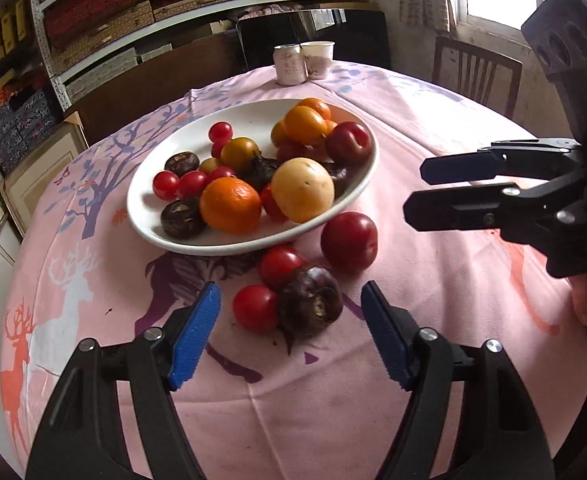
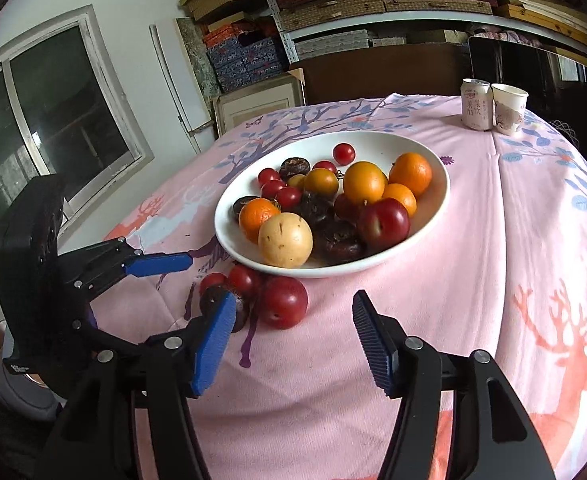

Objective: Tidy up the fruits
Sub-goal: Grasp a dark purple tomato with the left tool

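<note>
Between the spread fingers of the left gripper (image 1: 291, 334) the pink tablecloth (image 1: 293, 408) lies bare, but just beyond the fingertips a dark brown fruit (image 1: 309, 300), two small tomatoes (image 1: 255, 307) and a red plum (image 1: 348, 241) crowd together. The white plate (image 1: 153, 208) blocks the way beyond them. Right of the fingers, cloth is open up to the right gripper (image 1: 413, 188). Between that gripper's fingers and ahead lies bare cloth.

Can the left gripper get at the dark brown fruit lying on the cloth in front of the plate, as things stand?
Probably yes. The left gripper is open, and the dark brown fruit lies just ahead of its blue fingers with nothing over it. A red tomato touches its left side and could get pinched or nudged too.
</note>
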Motion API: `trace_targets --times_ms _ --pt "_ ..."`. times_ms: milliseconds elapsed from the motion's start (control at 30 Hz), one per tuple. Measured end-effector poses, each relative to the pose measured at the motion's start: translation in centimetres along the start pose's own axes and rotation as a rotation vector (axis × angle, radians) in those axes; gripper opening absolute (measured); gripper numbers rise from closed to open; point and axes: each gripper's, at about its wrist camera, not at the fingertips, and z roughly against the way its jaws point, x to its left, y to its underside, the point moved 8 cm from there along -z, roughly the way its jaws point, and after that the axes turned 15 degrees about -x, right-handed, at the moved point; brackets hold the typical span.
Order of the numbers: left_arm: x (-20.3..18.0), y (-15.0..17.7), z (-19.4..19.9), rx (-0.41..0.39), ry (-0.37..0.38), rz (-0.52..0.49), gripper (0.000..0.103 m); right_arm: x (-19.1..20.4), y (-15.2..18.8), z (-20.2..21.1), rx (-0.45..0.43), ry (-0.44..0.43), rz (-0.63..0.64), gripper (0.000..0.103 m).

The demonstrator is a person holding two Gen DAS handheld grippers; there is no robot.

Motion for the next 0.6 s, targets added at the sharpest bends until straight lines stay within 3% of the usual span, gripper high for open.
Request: trace_targets --times_ms 33,133,233,267,400,600 --pt "-0.3 0.3 -0.4 0.018 0.011 0.004 0.056 -0.5 0.2 0.0 -0.004 0.007 -0.025 0.061" --pt "-0.6 0.4 -0.9 0.016 -0.022 -0.025 0.056 -1.4 0.3 0.4 -0.023 -0.003 -0.086 0.061" --pt "-0.2 0.2 -0.6 -0.006 -0.022 0.002 0.045 -1.8 0.6 0.4 -0.017 -0.014 -0.117 0.061" --pt "-0.2 0.0 -0.4 -0.018 -0.004 0.023 0.033 -1.8 0.6 0.3 -0.014 -0.017 -0.122 0.061" --pt "-0.6 0.0 -0.5 -0.019 0.011 0.009 0.033 -1.9 0.7 0.1 -0.003 -0.027 -0.134 0.061" --pt "-1.3 0.4 -0.8 0.012 0.090 0.013 0.036 -2.3 0.7 0.0 -0.006 -0.032 -0.166 0.061"
